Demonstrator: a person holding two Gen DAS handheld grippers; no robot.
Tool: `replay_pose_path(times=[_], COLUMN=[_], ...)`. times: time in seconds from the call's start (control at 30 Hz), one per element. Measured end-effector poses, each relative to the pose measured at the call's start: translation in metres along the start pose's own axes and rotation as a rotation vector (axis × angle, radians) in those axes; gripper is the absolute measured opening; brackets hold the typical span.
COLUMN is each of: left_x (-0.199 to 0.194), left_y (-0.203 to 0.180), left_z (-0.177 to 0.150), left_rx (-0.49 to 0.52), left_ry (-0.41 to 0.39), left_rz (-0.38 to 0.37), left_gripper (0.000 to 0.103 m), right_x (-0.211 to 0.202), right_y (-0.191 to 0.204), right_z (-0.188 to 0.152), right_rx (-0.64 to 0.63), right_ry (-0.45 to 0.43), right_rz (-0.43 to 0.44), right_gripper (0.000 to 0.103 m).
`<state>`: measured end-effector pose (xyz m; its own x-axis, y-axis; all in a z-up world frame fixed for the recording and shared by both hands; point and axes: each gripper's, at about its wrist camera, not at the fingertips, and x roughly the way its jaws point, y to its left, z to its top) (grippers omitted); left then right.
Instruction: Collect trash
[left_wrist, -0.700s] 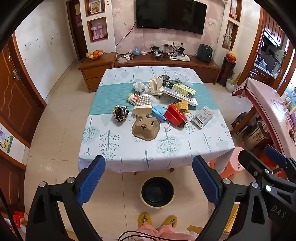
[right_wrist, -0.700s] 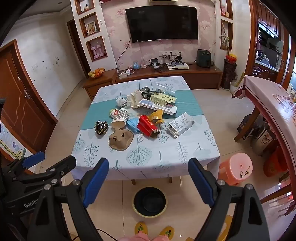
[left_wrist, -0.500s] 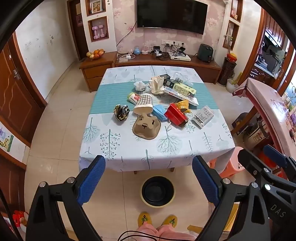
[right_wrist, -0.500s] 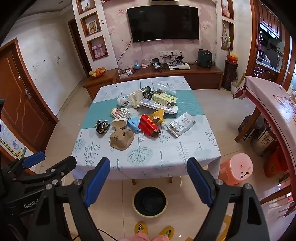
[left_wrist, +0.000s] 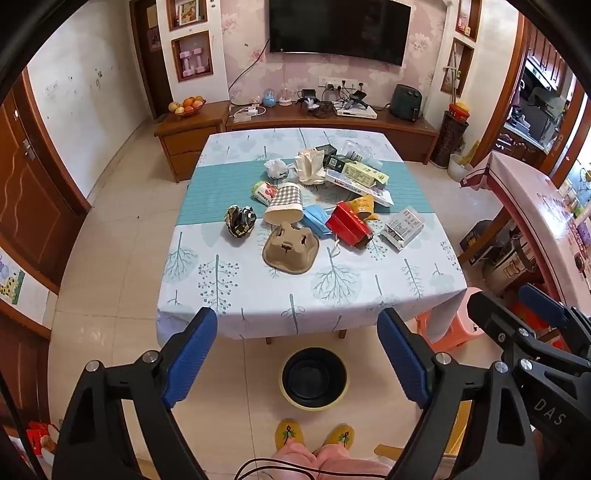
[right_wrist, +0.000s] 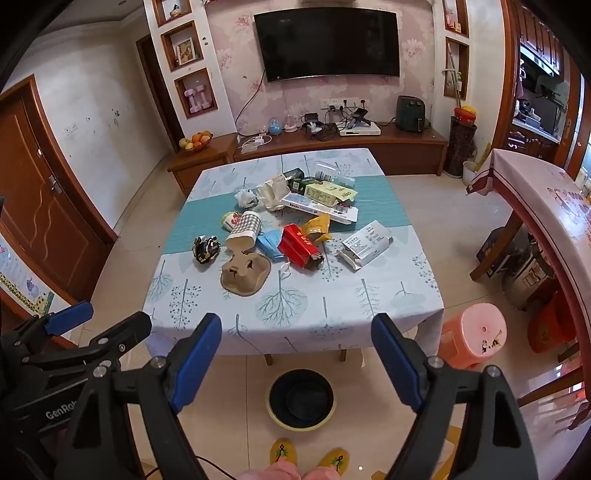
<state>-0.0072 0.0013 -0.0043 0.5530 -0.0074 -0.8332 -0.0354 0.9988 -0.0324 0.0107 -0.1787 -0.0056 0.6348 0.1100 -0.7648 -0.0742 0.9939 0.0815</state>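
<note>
On table: trash pile (left_wrist: 317, 206) mid-cloth, well beyond both grippers; table (left_wrist: 229, 295) is the landmark.
Hidden: table legs mostly under the cloth; small print on the boxes unreadable; clear container at table's far side hard to make out.
Cut off: person shows only as pink trouser legs and yellow slippers (right_wrist: 283, 451) at frame bottom.
Bin: black bin (left_wrist: 314, 377) on floor at table's near edge, partly tucked under it.
Pile items: brown cup tray (left_wrist: 290, 249) nearest the near edge; checked cup (left_wrist: 284, 205) lying behind it; red box (left_wrist: 348, 228) right of tray; crumpled wrapper (left_wrist: 240, 220) left of tray.
Change: table sits slightly nearer and lower in both views than before; pile unmoved.
Left gripper (left_wrist: 297, 356): jaws spread wide, holding nothing, raised short of table's near edge.
Right gripper (right_wrist: 296, 357): jaws spread wide, holding nothing, level beside the left.
Stool: pink stool (right_wrist: 474, 334) off table's near right corner.
</note>
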Motion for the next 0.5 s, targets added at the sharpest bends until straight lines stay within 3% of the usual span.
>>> replay_pose_path(times=[0.5], left_x=[-0.0031], left_y=[0.0053], left_z=[-0.0032], left_rx=[-0.001], left_ry=[0.008], left_rz=[-0.005], left_gripper=[0.087], right_x=[0.0081], right_y=[0.0062], right_z=[-0.0077], right_rx=[-0.001], right_ry=[0.028], right_rz=[0.001], right_gripper=[0.078])
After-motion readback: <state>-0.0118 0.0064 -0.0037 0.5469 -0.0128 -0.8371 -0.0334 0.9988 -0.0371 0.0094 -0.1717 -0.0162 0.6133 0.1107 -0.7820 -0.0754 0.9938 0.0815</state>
